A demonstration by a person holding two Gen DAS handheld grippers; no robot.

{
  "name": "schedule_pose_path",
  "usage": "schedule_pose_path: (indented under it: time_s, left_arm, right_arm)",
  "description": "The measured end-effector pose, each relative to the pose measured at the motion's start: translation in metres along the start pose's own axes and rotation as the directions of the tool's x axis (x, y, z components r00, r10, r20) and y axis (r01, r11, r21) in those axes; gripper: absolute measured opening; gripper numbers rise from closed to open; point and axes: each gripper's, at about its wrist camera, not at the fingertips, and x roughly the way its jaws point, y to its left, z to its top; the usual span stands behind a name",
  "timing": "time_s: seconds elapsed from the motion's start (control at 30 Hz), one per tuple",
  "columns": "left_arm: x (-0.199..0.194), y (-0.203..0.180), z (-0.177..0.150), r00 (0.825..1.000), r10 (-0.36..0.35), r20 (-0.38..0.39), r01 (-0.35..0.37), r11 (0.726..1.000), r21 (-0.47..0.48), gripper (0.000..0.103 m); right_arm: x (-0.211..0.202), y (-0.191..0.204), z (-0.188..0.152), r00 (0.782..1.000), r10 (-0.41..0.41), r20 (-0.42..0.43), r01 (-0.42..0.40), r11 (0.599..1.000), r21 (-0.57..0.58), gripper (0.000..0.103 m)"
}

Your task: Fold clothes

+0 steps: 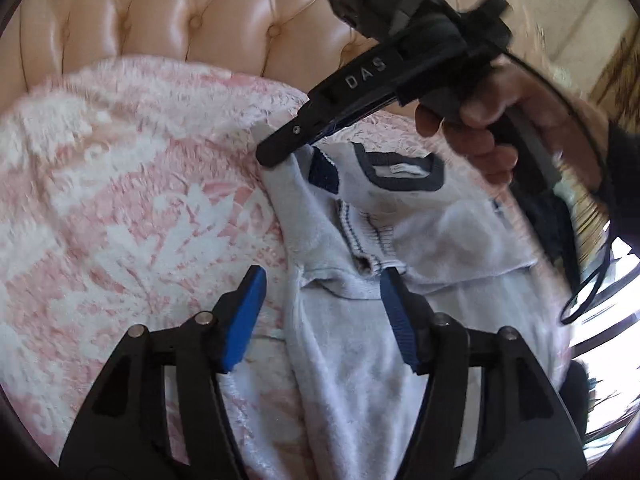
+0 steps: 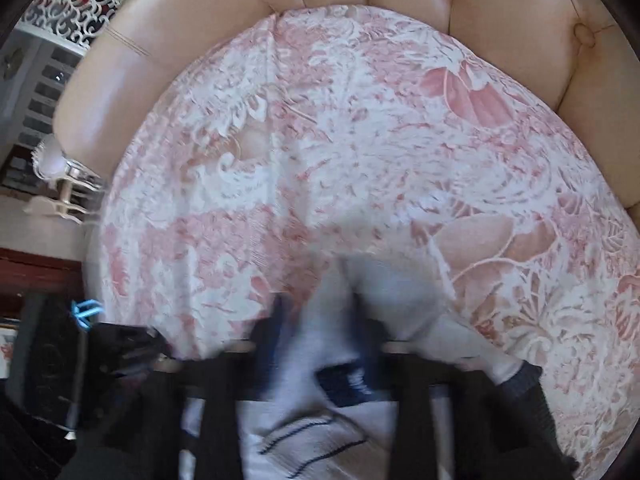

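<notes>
The white garment [image 1: 360, 208], navy-trimmed at the collar, lay crumpled on the pink-and-white floral bedspread [image 1: 120, 200], with a tufted tan headboard [image 1: 180, 12] beyond it.

Left gripper [image 1: 324, 300]: jaws stood apart, blue pads [image 1: 248, 312] clear of the cloth. A lower fold of the garment ran up between the two fingers, but neither pad pressed on it. The left finger hung over bare bedspread and the right one over the garment's stitched hem.

Right gripper [image 1: 280, 156]: seen from the left wrist view ahead of the left claw and up to its right, held by a hand [image 1: 500, 120] in a dark sleeve. Its tips were drawn together on a pinch of the garment's edge just beside the collar. In the right wrist view [image 2: 320, 320] the frame was blurred, so the pad contact was hard to confirm there, but white cloth sat bunched between the two dark fingers, with the navy patch just below them. Bedspread filled the area ahead of that claw.
</notes>
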Motion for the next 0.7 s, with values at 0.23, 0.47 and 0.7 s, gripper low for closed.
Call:
schedule_pose_path:
  time_s: [0.23, 0.47, 0.7]
  left_arm:
    - [0.002, 0.008, 0.001, 0.999, 0.029, -0.023, -0.029, 1.0, -0.009, 0.009]
    - [-0.001, 0.014, -0.001, 0.999, 0.043, -0.031, -0.044, 0.998, -0.04, 0.007]
    - [-0.003, 0.017, -0.004, 0.999, 0.041, -0.027, -0.043, 0.997, -0.068, 0.007]
  right_arm:
    - [-0.01, -0.013, -0.008, 0.997, 0.044, 0.063, -0.047, 0.997, 0.056, 0.012]
    - [-0.003, -0.023, -0.005, 0.992, 0.025, 0.126, -0.045, 0.987, 0.152, 0.008]
    - [0.0, -0.025, -0.006, 0.986, 0.023, 0.163, -0.053, 0.981, 0.184, 0.008]
